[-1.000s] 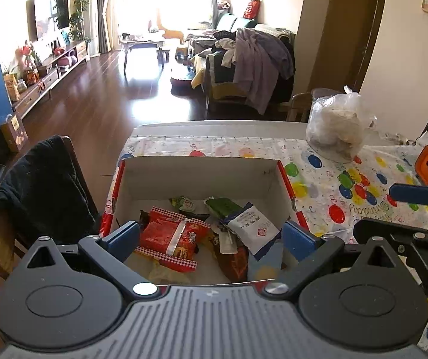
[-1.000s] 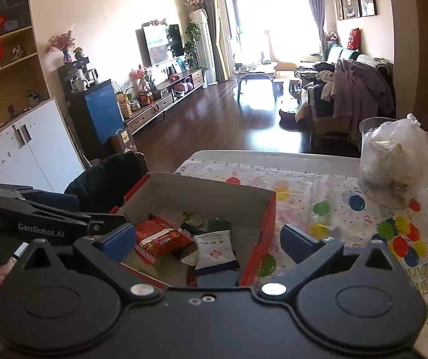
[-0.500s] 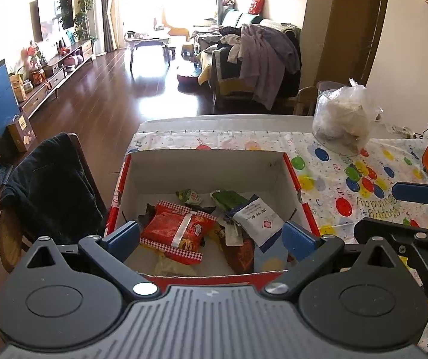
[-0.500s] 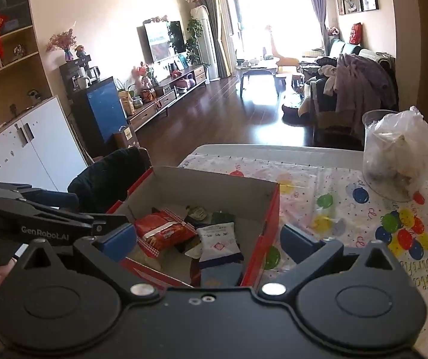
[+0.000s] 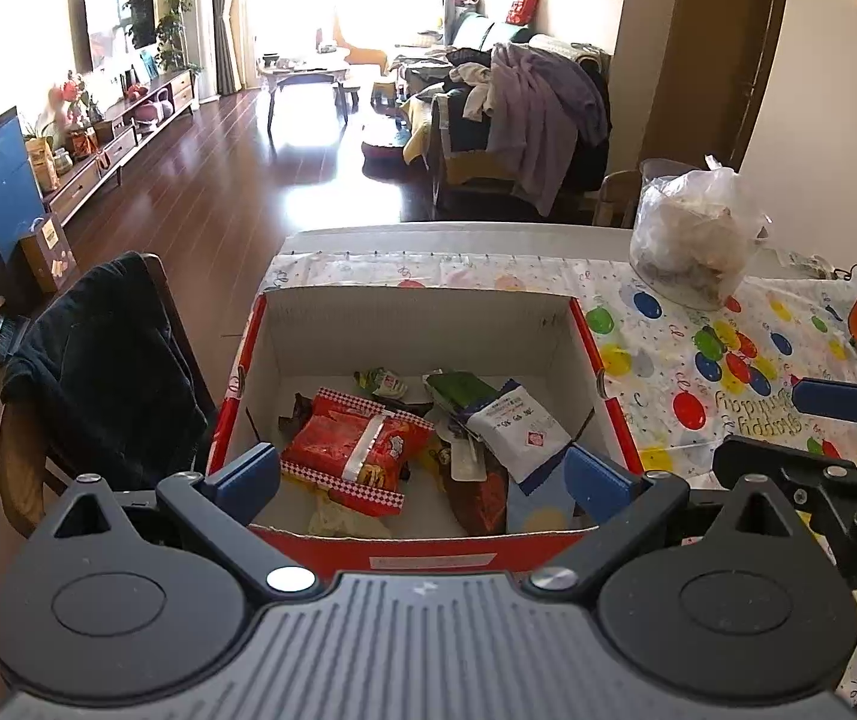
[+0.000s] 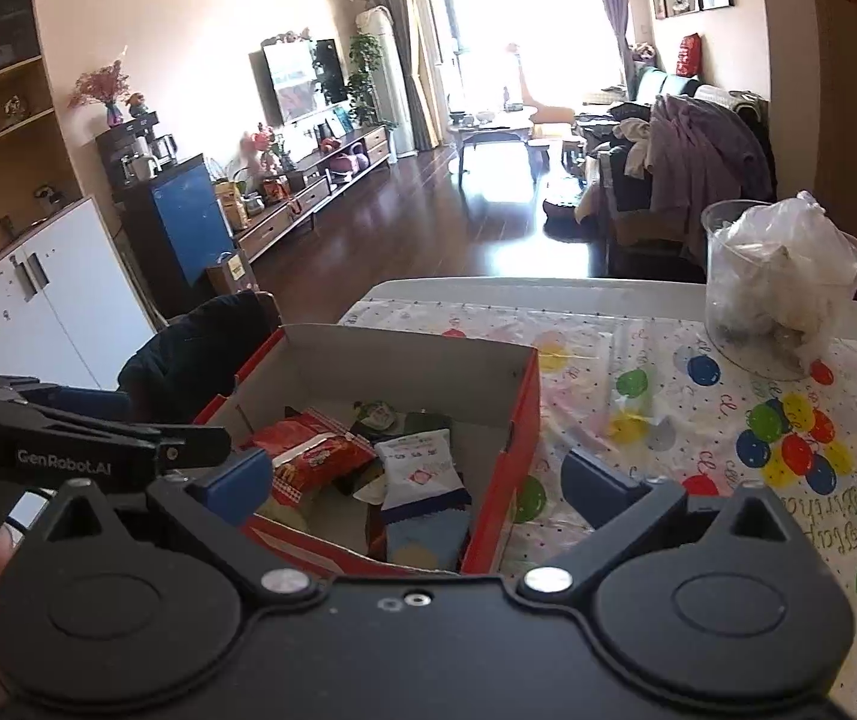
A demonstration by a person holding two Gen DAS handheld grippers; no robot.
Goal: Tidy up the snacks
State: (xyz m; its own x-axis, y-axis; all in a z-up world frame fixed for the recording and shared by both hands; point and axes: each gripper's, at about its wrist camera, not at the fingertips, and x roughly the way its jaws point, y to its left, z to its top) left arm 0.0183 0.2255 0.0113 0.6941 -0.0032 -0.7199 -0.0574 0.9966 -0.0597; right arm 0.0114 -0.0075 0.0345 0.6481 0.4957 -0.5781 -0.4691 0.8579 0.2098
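- Left wrist view shows the snacks lying loose in an open box [image 5: 599, 354] on the worktop [image 5: 728, 372], with a red packet [image 5: 350, 450] on the left and a white packet [image 5: 515, 429] to its right
- Both packets look light, soft and crinkly, so they are likely to slip and crush; I judge a pinch on a flat sealed edge to be safest
- Left claw [image 5: 425, 477] is spread wide over the near rim of the box, holding and touching nothing
- Right claw [image 6: 416, 483] is likewise spread wide and empty, above the right corner of the box, beside the dotted cloth [image 6: 698, 420]
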